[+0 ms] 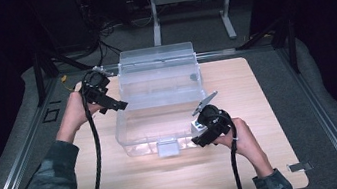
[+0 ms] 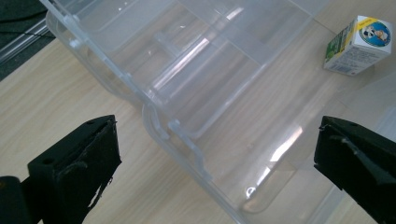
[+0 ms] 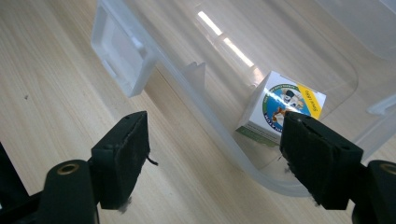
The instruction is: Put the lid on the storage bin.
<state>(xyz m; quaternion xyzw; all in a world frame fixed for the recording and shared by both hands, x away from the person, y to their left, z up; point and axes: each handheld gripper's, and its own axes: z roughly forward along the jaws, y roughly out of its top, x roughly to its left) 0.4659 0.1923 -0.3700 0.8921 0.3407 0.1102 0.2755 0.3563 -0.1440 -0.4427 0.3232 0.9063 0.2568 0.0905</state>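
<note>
Right gripper point(image 3: 215, 156) up close, jaws spread wide at the near corner of the clear plastic box point(image 1: 137, 134), where a small printed carton point(image 3: 280, 109) sits inside. Left gripper point(image 2: 217, 161) gapes wide too, over the box's left wall.

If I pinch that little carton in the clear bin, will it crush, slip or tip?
The small carton looks like thin printed card, so a hard pinch would probably dent it. Its flat sides should grip well and it won't roll. Standing in a corner of the clear bin, it probably weighs little and may slide or tip when nudged.
</note>
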